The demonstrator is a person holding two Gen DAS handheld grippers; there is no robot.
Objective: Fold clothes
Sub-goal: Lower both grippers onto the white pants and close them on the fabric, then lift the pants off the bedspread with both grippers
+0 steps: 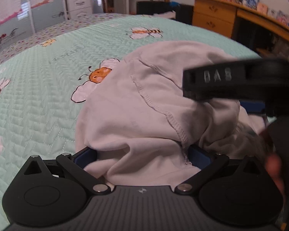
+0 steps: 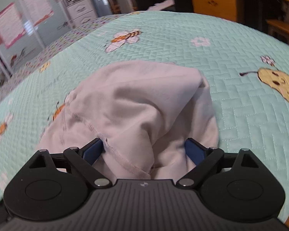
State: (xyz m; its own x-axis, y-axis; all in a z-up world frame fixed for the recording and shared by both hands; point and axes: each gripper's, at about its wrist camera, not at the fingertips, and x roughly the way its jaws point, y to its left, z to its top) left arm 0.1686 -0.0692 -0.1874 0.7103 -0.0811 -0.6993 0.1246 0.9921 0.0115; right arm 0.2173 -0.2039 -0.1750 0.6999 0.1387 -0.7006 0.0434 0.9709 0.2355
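Honestly, with both the left gripper (image 1: 142, 154) and right gripper (image 2: 144, 150) spread wide around the bunched white garment (image 1: 144, 104), not pinching, cloth could slip free when lifted.

Lying spread under everything: mint quilted bedspread (image 2: 231, 38) printed with bees; standing beyond it, wooden dresser (image 1: 213, 17) and white drawers (image 1: 80, 5).

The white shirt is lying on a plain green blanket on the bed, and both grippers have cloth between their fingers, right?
Not plain. The green blanket has bees and flowers on it, as the right wrist view shows. The white shirt does lie on it, with cloth between the fingers of the left gripper and right gripper.
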